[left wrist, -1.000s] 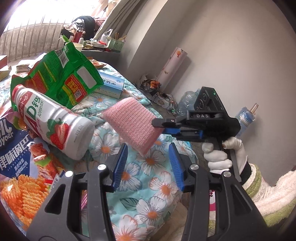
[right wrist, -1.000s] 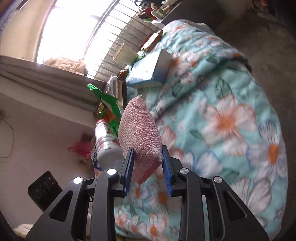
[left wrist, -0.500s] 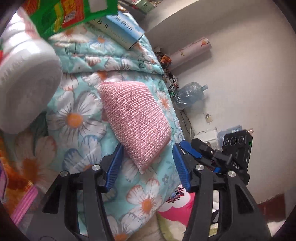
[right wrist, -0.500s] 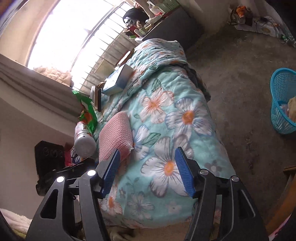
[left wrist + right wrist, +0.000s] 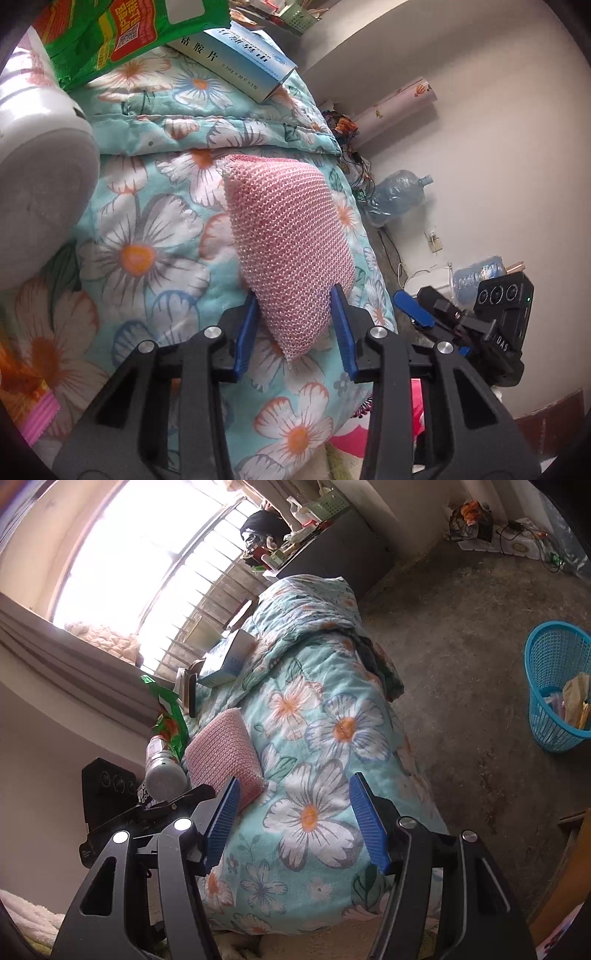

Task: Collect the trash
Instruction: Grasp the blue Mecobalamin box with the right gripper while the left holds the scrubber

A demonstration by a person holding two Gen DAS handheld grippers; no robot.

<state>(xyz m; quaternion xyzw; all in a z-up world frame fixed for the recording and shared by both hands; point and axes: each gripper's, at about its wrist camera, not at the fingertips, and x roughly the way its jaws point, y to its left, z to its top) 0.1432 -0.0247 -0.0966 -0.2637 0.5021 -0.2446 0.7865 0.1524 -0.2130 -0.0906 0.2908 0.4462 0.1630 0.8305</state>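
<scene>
Pink and knitted, the sponge (image 5: pixel 291 254) now sits on the flowered quilt (image 5: pixel 155 229) of the bed with its near corner pinched between the jaws of the left gripper (image 5: pixel 295 328), which have just been closing onto it. The right gripper (image 5: pixel 295 829), which gripped that sponge a second ago, has let go and backed off — its jaws stand wide over bare quilt with nothing between them. That reads as a handover to the left side (the blue basket (image 5: pixel 554 657) waits on the floor, well apart from the bed), so the carry looks next.
</scene>
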